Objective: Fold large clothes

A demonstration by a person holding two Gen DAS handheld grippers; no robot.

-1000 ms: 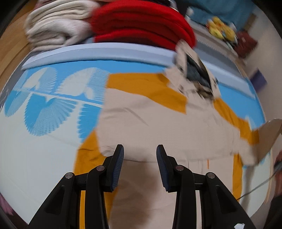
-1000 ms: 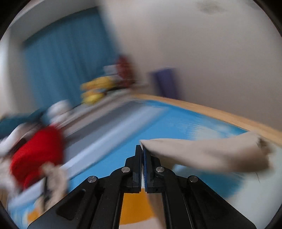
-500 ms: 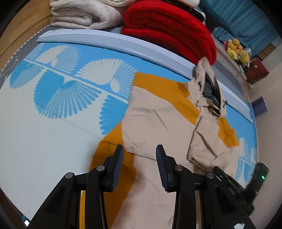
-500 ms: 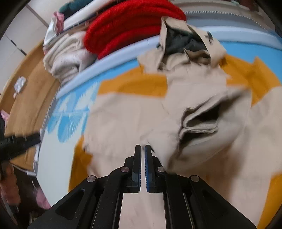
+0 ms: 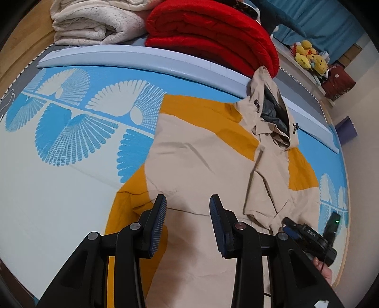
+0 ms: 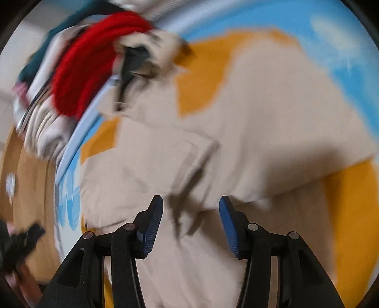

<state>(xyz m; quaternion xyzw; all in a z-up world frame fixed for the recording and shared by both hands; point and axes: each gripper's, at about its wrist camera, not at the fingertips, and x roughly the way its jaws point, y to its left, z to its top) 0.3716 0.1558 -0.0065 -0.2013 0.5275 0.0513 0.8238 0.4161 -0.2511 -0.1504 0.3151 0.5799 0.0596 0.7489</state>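
A home bedroom: folded blankets, a red one (image 5: 213,35) and a cream one (image 5: 94,23), stacked along the far edge of a patterned mat (image 5: 59,189), with plush toys (image 5: 308,55) (yellow) and blue curtains (image 5: 315,14) beyond.

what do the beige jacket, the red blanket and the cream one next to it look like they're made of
Beige jacket: thin woven cloth, matte, probably cotton or a light synthetic; it lies flat with sharp creases. Red blanket: thick and soft, likely fleece or a fine knit; its folds are rounded and a faint ribbed texture shows. Cream blanket: plush or sherpa-like, with a fuzzy, nubby surface.
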